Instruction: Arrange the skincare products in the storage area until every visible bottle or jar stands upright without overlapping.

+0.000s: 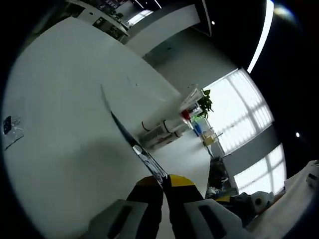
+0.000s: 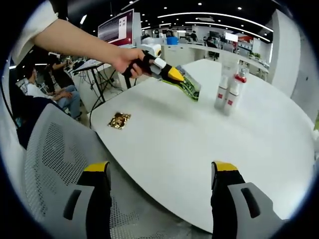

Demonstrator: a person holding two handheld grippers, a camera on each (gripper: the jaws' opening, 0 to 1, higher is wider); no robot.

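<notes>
A flat sachet is held over the tabletop (image 2: 199, 149).
The left tongs (image 1: 163, 185) are clamped on the sachet (image 1: 144, 155); the right tongs (image 2: 162, 172) gape wide; placement beside the upright bottles (image 2: 229, 94) is judged next.

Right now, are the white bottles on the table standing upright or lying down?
Upright: in the right gripper view the white bottles stand on their bases on the white table, caps up.
</notes>
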